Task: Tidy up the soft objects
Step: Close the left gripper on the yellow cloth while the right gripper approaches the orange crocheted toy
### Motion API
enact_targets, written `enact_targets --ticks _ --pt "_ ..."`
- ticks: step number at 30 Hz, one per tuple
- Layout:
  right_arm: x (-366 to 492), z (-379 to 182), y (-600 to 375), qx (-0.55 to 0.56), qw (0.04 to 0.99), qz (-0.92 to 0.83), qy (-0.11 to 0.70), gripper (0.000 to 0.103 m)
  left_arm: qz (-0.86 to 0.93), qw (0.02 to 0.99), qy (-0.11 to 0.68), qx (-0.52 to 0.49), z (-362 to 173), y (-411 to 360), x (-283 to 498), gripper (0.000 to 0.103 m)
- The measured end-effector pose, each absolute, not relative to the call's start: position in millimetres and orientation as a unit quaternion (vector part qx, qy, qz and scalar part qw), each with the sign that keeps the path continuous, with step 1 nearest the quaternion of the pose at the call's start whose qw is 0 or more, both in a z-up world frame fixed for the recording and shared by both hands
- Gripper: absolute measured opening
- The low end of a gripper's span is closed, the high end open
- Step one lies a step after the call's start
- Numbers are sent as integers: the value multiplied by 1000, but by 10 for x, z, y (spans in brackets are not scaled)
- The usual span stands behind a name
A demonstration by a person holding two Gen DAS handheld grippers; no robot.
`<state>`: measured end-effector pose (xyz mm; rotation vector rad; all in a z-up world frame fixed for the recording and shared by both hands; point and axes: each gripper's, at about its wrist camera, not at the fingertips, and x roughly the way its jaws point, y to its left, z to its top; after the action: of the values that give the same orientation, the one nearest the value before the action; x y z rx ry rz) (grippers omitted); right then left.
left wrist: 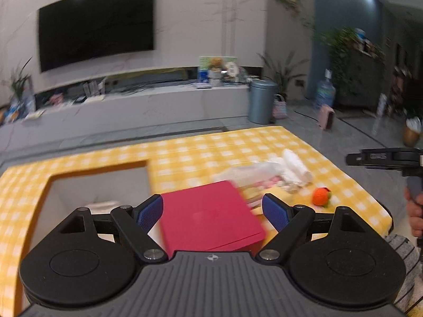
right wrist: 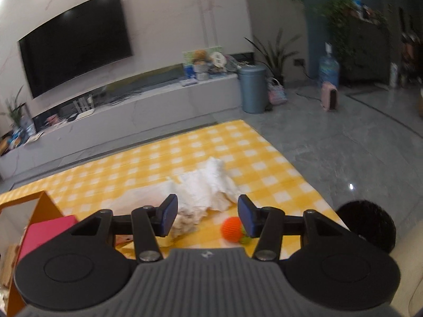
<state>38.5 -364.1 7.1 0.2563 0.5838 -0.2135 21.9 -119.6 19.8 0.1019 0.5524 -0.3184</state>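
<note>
On the yellow checked tablecloth (left wrist: 201,145) lie a crumpled white cloth (left wrist: 293,169) (right wrist: 208,185), a clear plastic bag (left wrist: 246,171) and a small orange knitted ball (left wrist: 321,196) (right wrist: 232,228). An orange-rimmed open box (left wrist: 100,182) (right wrist: 45,206) stands at the left. My left gripper (left wrist: 211,211) hangs over a flat red box (left wrist: 211,216) (right wrist: 45,235); the left pad meets the box's edge, while a gap shows at the right pad. My right gripper (right wrist: 208,216) stands part open with nothing between its pads, the cloth by its left pad and the ball by its right.
The table's right edge drops to a glossy grey floor (right wrist: 343,145). Behind stand a low white cabinet (left wrist: 158,103) under a wall TV and a blue-grey bin (left wrist: 261,100). A dark fuzzy round shape (right wrist: 367,224) sits at the right. A hand (left wrist: 415,211) holds the other tool.
</note>
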Motion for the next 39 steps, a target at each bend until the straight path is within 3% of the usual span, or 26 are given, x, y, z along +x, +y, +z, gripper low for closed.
enact_targets --ticks 13,20,24,28,30,39 --pt "550 -471 -4270 230 903 -141 334 51 -199 945 250 63 216 -2199 683 99" --pt "698 -629 -4213 227 896 -125 359 52 -195 923 312 110 -100 -2515 1268 99" --pt "784 -670 -4155 199 897 -134 371 60 -196 901 365 129 -304 -2599 1481 99" --pt "936 -756 -4173 188 894 -149 378 79 -212 880 393 161 -454 -2697 1515 98" --pt "1027 -809 -4188 186 890 -161 385 83 -212 869 411 174 -520 -2738 1505 98" --pt "1315 -1045 -4124 191 885 -126 405 84 -250 834 436 228 -757 -2871 1486 91"
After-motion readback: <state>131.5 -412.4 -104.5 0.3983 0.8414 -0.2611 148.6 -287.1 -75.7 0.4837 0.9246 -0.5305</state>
